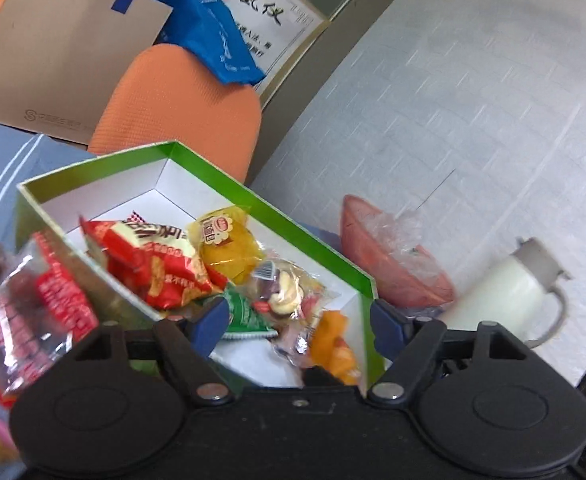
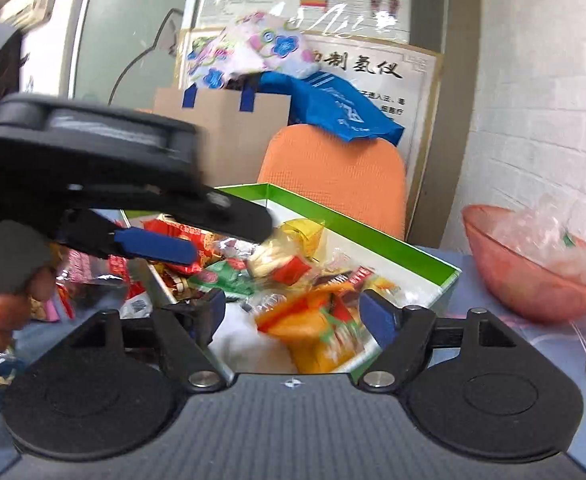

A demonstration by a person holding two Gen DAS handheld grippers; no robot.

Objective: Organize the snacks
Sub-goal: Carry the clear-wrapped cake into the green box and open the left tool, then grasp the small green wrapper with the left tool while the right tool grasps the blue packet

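Snacks [image 1: 165, 268] mostly piled in green box [image 1: 313, 240] on table; few packs [image 1: 53, 304] left of it. L gripper [image 1: 299, 320] & R gripper [image 2: 293, 312] both spread, nothing pinched. Next: approach one loose pack low, don't snag box wall. Bowl [image 2: 533, 280] to right.

Both views bright, even diffuse light; source not visible. Shadows soft and weak. Heavy fisheye: wall [image 1: 473, 100] tile lines bow toward 3 o'clock, dark vignette in the corners. Motion blur across both views; wall streaked, white jug [image 1: 509, 292] at 4 o'clock smeared. Right wrist view worse: orange packets [image 2: 321, 332] at centre smudged, left gripper [image 2: 165, 248] at 9 o'clock blurred, fingers [image 2: 1, 312] at 8 o'clock soft. Specular glare on clear wrappers [image 1: 25, 320] at 8 o'clock and on glossy poster [image 2: 333, 20] at 12. Whites of green box [image 1: 105, 168] interior near clipping.
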